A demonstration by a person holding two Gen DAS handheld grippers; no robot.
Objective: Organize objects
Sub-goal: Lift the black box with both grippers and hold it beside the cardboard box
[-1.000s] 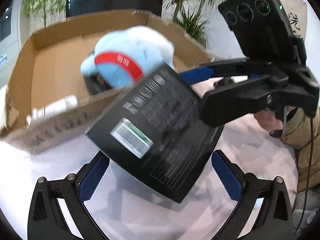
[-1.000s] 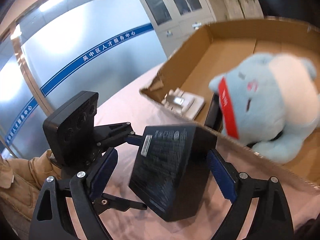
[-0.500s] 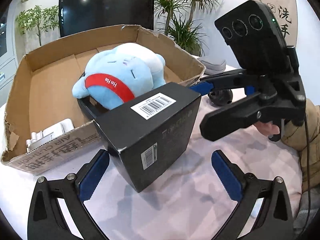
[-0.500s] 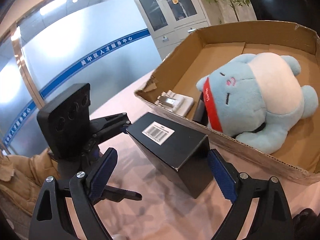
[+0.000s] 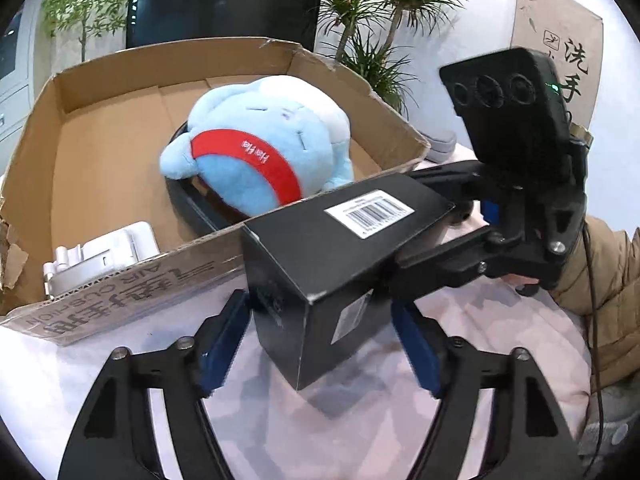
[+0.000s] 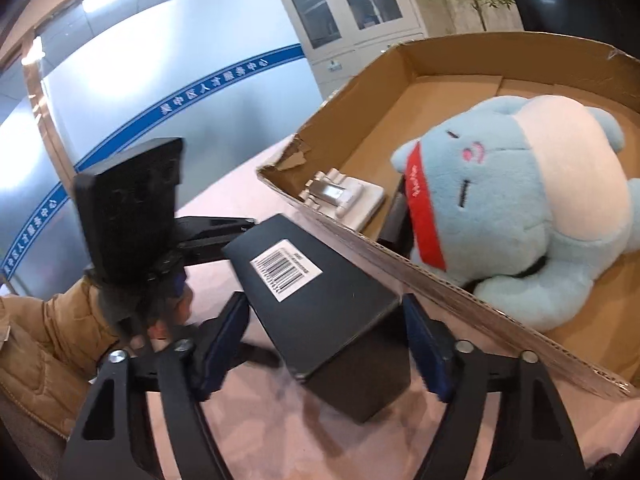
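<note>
A black box [image 5: 340,240] with a barcode label on top stands on the pale cloth just in front of the cardboard carton [image 5: 120,256]. My left gripper [image 5: 320,344] has its closing blue pads against two sides of the box. My right gripper [image 6: 324,344] comes at the same black box [image 6: 320,304] from the other end, jaws closing, pads touching its sides. A light-blue plush toy [image 5: 260,148] with a red band lies inside the carton [image 6: 480,304], as does the plush [image 6: 520,208] in the right wrist view.
A white device [image 5: 104,252] lies in the carton's near-left corner, and a black frame [image 5: 192,204] sits under the plush. A tan sleeve [image 5: 600,280] is at the right. Plants and a dark screen stand behind the carton.
The black box went from tilted and blurred to standing with its barcode up. Both pairs of jaws have narrowed from wide apart to touching its sides.
</note>
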